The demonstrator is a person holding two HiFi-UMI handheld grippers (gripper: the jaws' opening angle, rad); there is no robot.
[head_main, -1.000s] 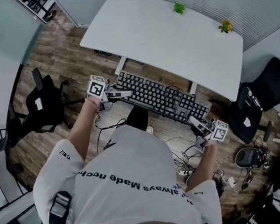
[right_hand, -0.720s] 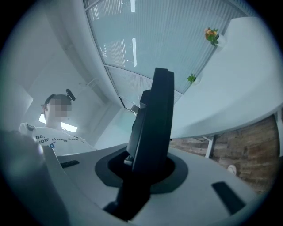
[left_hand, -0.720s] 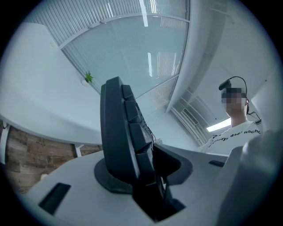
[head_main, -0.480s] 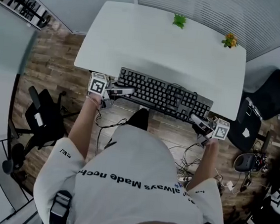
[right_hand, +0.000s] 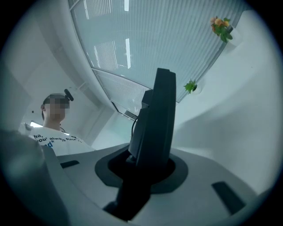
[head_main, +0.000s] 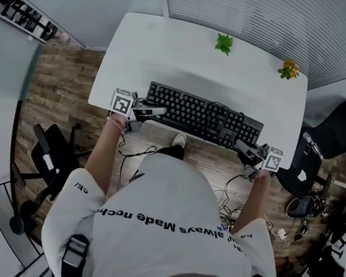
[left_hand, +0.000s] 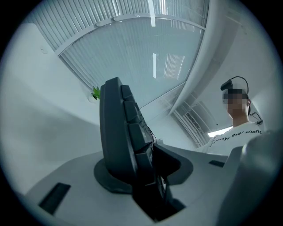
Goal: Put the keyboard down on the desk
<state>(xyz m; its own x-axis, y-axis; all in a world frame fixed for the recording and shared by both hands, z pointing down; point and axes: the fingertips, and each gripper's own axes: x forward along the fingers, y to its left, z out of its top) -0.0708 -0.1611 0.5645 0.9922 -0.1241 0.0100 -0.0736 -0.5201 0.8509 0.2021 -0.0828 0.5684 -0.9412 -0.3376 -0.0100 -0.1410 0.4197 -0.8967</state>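
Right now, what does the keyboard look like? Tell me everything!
The keyboard is black, long and looks plastic, with rows of keys facing up and a dark cable looped across it. It is over the near edge of the white desk; I cannot tell if it rests there yet. The left gripper is shut on one end and the right gripper on the other.
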